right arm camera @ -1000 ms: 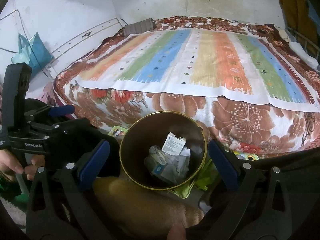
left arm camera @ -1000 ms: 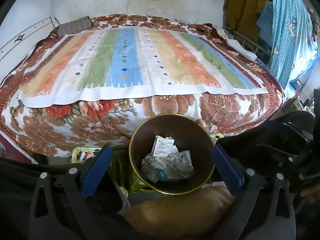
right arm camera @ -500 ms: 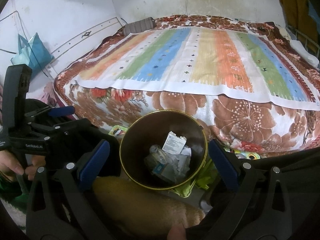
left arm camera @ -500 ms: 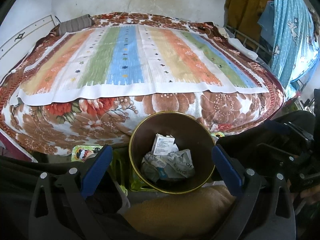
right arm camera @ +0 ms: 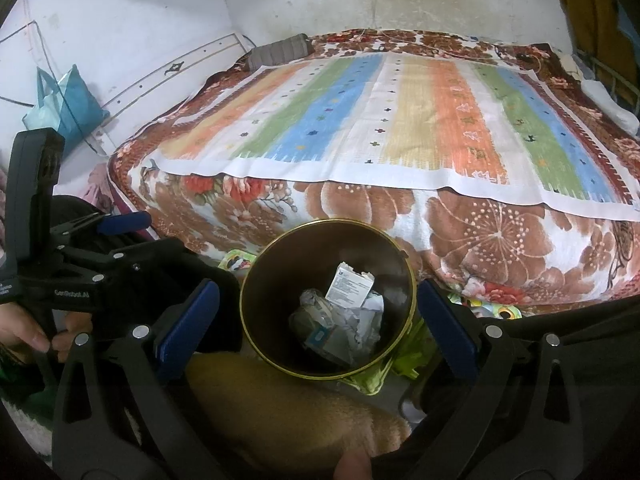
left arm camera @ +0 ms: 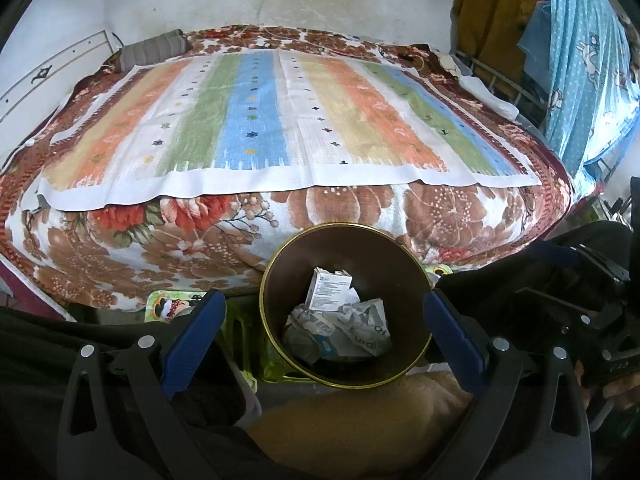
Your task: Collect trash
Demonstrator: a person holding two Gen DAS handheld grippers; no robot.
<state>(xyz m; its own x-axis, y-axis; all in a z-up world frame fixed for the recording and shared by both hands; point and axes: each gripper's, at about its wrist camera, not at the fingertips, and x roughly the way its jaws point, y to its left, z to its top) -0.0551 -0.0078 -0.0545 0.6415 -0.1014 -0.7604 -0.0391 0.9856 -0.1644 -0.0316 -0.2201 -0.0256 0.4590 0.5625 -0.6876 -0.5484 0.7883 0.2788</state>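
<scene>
A round dark bin with a gold rim (left arm camera: 276,336) (right arm camera: 250,332) stands on the floor at the foot of the bed. Inside lie a small white carton (left arm camera: 328,289) (right arm camera: 350,286) and crumpled paper and wrappers (left arm camera: 352,332) (right arm camera: 340,328). My left gripper (left arm camera: 320,334) is open and empty, its blue pads either side of the bin. My right gripper (right arm camera: 318,320) is open and empty, also straddling the bin. The left gripper's body shows at the left of the right wrist view (right arm camera: 72,276).
A bed with a striped sheet (left arm camera: 280,120) (right arm camera: 380,120) over a floral blanket fills the view behind the bin. A tan cushion (left arm camera: 360,420) (right arm camera: 288,412) lies just in front of the bin. Blue cloth (left arm camera: 588,60) hangs at right; a teal bag (right arm camera: 68,100) hangs at left.
Both views have shifted very slightly; the bin and its contents stay put, and both grippers stay open.
</scene>
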